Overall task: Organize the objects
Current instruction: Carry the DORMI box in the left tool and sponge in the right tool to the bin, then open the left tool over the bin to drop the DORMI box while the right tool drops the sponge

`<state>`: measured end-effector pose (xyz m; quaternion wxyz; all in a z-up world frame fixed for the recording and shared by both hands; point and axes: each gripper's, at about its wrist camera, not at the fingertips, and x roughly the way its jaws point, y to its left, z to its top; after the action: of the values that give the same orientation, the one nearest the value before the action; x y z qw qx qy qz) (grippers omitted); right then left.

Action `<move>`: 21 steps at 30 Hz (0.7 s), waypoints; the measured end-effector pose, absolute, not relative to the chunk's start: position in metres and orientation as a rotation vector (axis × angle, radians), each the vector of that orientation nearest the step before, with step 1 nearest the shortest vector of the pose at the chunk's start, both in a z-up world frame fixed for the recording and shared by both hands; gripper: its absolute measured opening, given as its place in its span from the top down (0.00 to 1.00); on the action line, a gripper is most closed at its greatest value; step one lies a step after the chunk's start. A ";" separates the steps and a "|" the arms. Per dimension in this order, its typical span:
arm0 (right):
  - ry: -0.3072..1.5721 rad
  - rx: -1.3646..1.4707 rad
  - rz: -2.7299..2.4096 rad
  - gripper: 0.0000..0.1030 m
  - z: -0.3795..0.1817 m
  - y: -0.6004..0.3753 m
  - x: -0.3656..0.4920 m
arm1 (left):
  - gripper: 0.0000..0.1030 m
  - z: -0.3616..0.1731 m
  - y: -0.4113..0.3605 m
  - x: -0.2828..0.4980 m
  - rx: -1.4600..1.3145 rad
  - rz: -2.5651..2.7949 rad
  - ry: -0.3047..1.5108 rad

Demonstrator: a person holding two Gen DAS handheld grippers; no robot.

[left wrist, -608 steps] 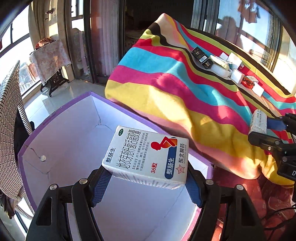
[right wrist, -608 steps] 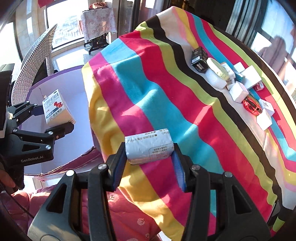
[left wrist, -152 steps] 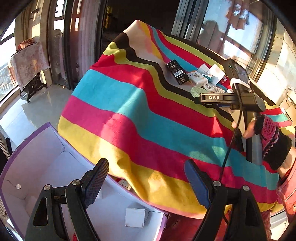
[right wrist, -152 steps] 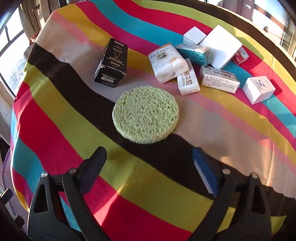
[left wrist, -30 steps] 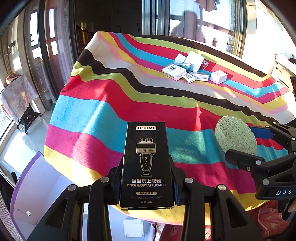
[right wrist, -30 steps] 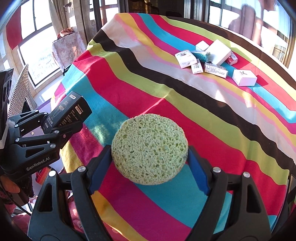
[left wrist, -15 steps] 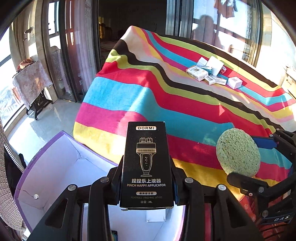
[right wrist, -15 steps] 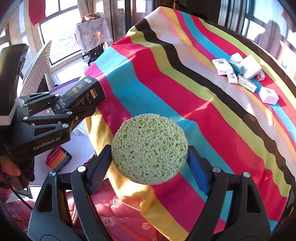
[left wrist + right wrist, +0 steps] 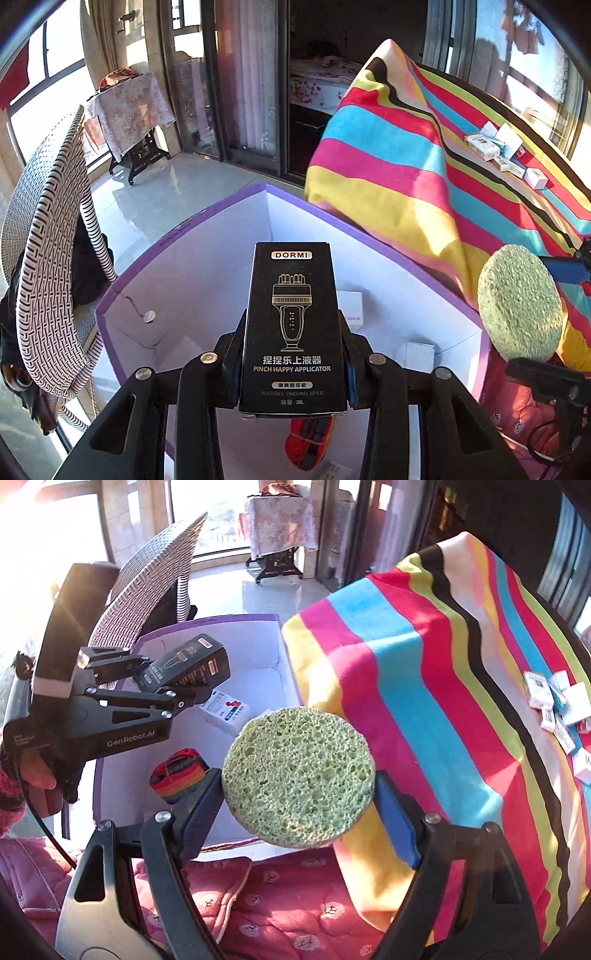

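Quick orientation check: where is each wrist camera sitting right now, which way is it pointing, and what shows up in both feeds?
Left wrist: sits behind the left gripper, looking down past the black box it clamps into the purple-rimmed bin; the right gripper's tips show at right.
Right wrist: sits behind the right gripper, which clamps the green sponge, facing the bin and the striped cloth; the left gripper and a hand show at left.
Shared: bin, black box, sponge, cloth, wicker chair.

Porous rough sponge (image 9: pixel 298 777), glossy cardboard carton (image 9: pixel 292 325)
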<state>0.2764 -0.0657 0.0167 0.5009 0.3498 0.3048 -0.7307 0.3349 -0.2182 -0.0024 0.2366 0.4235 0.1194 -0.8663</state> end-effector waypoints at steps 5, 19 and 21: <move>0.820 0.790 -1.664 0.20 0.011 -0.090 0.307 | 0.61 -0.003 -0.238 0.345 1.140 -2.320 0.354; 0.827 0.712 -1.559 0.19 0.002 -0.111 0.334 | 0.47 -0.008 -0.257 0.346 1.168 -2.235 0.396; 0.815 0.722 -1.554 0.19 0.000 -0.113 0.332 | 0.30 -0.009 -0.258 0.346 1.173 -2.212 0.421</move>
<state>0.3323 -0.1129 -0.0003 0.5827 0.3094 0.3490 -0.6655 0.3459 -0.2579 -0.0094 0.2970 0.4411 0.1585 -0.8319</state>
